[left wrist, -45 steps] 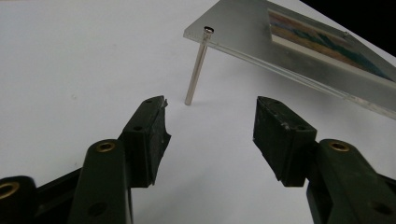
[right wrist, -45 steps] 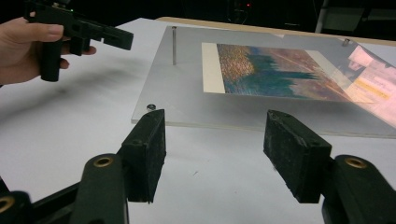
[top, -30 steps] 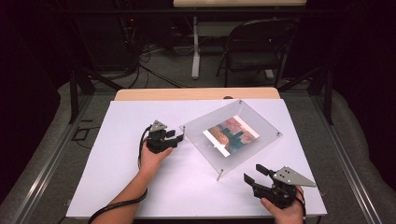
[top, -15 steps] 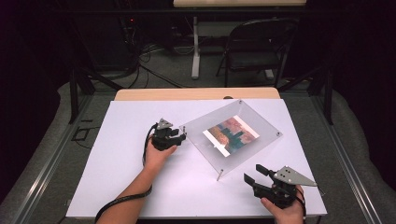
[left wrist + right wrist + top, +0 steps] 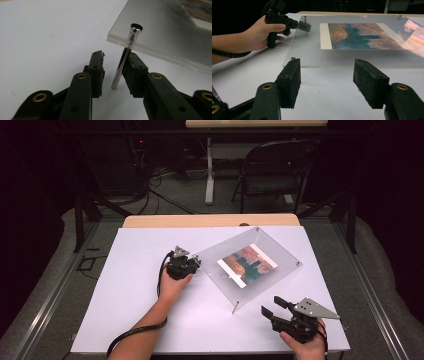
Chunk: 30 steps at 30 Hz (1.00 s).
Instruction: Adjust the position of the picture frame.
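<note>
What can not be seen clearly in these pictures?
- Left gripper view: whether the right pad touches the metal leg; the fingers have just been closing around it.
- High view: the left gripper fingers are too small.
- Right gripper view: the acrylic frame is cut off at the right.

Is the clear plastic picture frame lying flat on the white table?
No, the clear plastic picture frame stands raised above the white table on a thin silver metal leg.
</note>
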Available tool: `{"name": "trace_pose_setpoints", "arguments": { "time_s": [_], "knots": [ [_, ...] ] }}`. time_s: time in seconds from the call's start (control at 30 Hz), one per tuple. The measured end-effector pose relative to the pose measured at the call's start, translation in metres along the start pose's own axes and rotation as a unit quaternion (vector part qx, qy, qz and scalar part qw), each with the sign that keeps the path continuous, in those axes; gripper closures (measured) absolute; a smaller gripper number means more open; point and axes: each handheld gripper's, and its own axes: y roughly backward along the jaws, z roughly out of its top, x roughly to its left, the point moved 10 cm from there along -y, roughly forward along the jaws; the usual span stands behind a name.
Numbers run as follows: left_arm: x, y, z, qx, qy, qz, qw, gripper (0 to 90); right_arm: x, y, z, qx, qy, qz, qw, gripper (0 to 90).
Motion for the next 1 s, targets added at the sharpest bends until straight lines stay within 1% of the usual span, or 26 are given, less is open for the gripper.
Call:
{"name": "trace_pose_setpoints", "arguments": {
  "time_s": [0.03, 0.2, 0.43, 0.53, 0.57, 0.83, 0.97, 1.0],
  "knots": [
    [0.0, -0.001, 0.0, 0.002, -0.003, 0.003, 1.0, 72.3, 0.0, 0.0, 0.0, -0.001, 0.0, 0.001, 1.0, 38.3],
    [-0.003, -0.003, 0.001, 0.005, -0.007, 0.003, 1.0, 76.7, 0.001, 0.0, 0.0, 0.0, -0.005, 0.002, 1.0, 38.3],
    [-0.005, -0.005, 0.001, 0.011, -0.013, 0.004, 0.9998, 82.4, 0.001, -0.001, -0.001, 0.003, -0.002, 0.004, 1.0, 38.6],
    [-0.005, -0.005, 0.001, 0.01, -0.006, 0.003, 0.9999, 82.7, 0.003, -0.003, -0.001, -0.001, -0.004, 0.006, 1.0, 38.5],
    [-0.005, -0.005, 0.001, 0.009, -0.004, 0.002, 0.9999, 82.8, 0.003, -0.003, -0.002, 0.004, -0.002, 0.007, 1.0, 38.6],
    [-0.005, -0.005, 0.002, 0.012, 0.004, -0.004, 0.9999, 82.9, 0.006, -0.007, -0.007, 0.014, -0.002, 0.014, 0.9998, 39.7],
    [-0.005, -0.004, 0.004, 0.017, 0.009, -0.014, 0.9997, 82.7, 0.008, -0.011, -0.011, 0.024, -0.001, 0.02, 0.9995, 41.3],
    [-0.005, -0.003, 0.004, 0.018, 0.009, -0.015, 0.9997, 82.6, 0.009, -0.011, -0.012, 0.027, -0.005, 0.022, 0.9994, 41.6]
  ]
}}
